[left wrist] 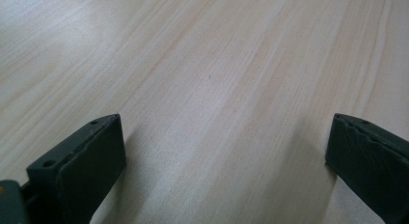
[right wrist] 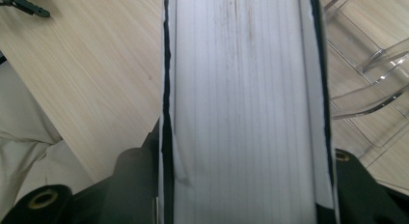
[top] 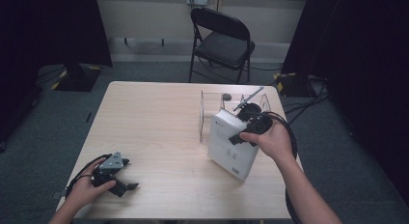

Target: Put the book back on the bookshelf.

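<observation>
Right gripper (right wrist: 246,185) clamps book (right wrist: 246,89) (page edge between jaws).

A pale wooden tabletop (top: 159,132) stands on grey carpet (top: 43,137). Beyond its far edge sits 1 black folding chair (top: 223,40), with dark curtains (top: 53,26) hanging at both sides.

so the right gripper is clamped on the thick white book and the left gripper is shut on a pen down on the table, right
Not quite. The right gripper is indeed clamped on the thick white book, next to the clear acrylic rack. But the left gripper holds no pen: the left gripper view shows its jaws standing wide apart with nothing but bare table between them.
</observation>
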Action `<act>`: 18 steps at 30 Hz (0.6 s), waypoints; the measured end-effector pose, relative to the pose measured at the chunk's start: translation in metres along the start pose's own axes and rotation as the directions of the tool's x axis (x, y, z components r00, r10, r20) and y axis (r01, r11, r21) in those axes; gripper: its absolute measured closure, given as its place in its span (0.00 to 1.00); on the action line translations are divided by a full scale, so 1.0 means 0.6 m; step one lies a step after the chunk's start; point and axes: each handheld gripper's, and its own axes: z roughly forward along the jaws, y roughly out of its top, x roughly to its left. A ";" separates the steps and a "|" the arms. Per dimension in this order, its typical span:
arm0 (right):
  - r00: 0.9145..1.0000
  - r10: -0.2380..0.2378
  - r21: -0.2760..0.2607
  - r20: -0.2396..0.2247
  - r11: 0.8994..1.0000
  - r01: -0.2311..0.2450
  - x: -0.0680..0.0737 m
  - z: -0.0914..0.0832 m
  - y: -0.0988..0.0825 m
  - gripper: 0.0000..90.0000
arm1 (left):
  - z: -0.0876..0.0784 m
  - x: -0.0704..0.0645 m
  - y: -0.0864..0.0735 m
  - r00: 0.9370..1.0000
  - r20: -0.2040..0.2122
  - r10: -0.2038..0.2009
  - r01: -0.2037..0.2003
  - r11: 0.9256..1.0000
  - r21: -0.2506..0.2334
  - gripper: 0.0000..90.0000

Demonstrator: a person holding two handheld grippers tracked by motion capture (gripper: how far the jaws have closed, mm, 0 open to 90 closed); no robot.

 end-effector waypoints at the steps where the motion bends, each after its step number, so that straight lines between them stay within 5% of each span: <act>1: 1.000 0.002 -0.002 -0.001 1.000 -0.002 -0.002 -0.001 -0.002 0.58 | 0.000 0.000 0.000 1.000 0.000 0.000 0.000 1.000 0.000 0.00; 18: 0.998 0.050 -0.009 0.026 0.999 -0.050 -0.030 -0.019 -0.027 0.58 | 0.000 0.000 0.000 1.000 0.000 0.000 0.000 1.000 0.000 0.00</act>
